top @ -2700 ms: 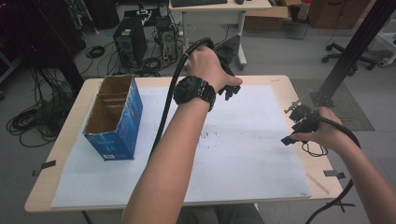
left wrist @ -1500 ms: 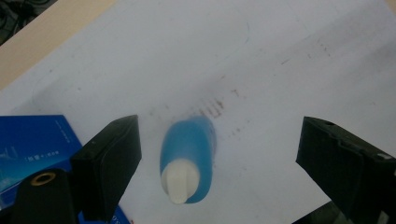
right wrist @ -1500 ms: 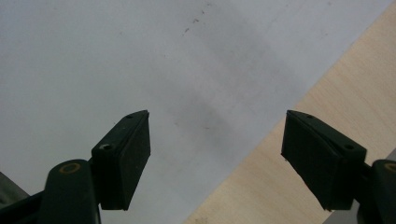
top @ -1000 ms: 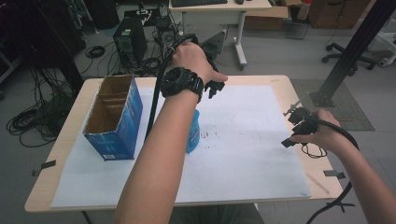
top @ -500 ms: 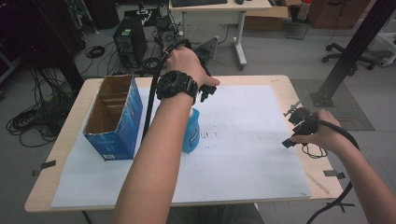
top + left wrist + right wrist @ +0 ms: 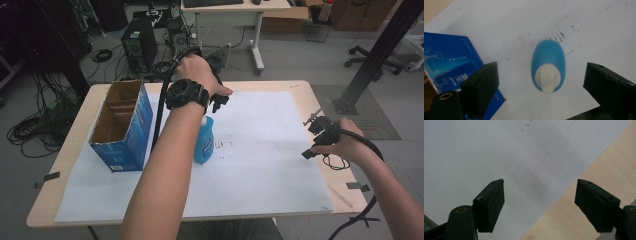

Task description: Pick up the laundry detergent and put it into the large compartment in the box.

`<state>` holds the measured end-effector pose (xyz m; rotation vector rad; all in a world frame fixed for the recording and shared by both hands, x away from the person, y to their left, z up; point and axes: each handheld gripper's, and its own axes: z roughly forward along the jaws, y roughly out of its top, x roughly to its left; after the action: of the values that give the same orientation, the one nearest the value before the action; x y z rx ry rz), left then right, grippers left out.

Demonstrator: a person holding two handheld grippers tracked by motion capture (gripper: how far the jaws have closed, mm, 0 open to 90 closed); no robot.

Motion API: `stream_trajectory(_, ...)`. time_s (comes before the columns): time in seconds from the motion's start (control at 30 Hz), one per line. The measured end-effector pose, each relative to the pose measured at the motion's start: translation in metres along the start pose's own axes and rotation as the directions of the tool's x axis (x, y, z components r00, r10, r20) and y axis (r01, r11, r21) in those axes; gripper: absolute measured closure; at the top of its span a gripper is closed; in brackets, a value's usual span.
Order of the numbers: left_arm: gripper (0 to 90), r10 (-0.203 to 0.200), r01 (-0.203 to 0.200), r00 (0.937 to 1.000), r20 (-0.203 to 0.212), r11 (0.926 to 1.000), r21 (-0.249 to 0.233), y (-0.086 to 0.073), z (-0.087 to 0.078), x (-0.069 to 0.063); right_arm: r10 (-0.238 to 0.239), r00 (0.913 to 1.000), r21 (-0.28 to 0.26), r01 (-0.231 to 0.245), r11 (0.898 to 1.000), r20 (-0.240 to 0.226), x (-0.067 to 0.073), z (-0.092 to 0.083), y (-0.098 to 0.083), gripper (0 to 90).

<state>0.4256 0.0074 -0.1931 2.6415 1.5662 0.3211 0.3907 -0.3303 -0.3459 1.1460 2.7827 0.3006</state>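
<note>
A blue bottle with a white cap stands upright on the white paper sheet, just right of an open blue cardboard box. In the left gripper view the bottle is seen from above, its white cap between the spread jaws but well below them. My left gripper hangs open above the bottle, held by a hand wearing a black watch. At the table's right edge my right gripper is open over the paper's border, with nothing between its jaws.
The wooden table carries the paper sheet. The blue box sits close to the left jaw in the left gripper view. Bits of tape mark the table's edges. Computers, cables and a desk stand on the floor behind.
My left hand has drawn left and toward the far edge, now over the blue bottle, which was hidden under the arm at first. The right gripper has stayed put.
</note>
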Motion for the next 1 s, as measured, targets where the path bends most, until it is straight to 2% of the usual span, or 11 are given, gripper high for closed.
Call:
stream_trajectory(0.1,13.2,0.002,-0.002,1.0000,-0.009,0.9999,0.011,0.000,0.004,-0.001,0.003,1.0000,0.004,-0.003,1.000,0.001,0.000,0.000,0.000,24.0)
stream_trajectory(0.57,13.2,0.003,-0.003,1.0000,0.001,0.9991,0.042,-0.002,0.024,-0.003,0.003,1.0000,0.005,-0.003,1.000,0.002,0.000,0.001,0.000,24.0)
stream_trajectory(1.0,13.2,0.004,-0.005,0.9999,0.010,0.9982,0.059,-0.004,0.034,-0.003,0.004,1.0000,0.008,-0.004,1.000,0.004,0.001,0.000,0.000,24.0)
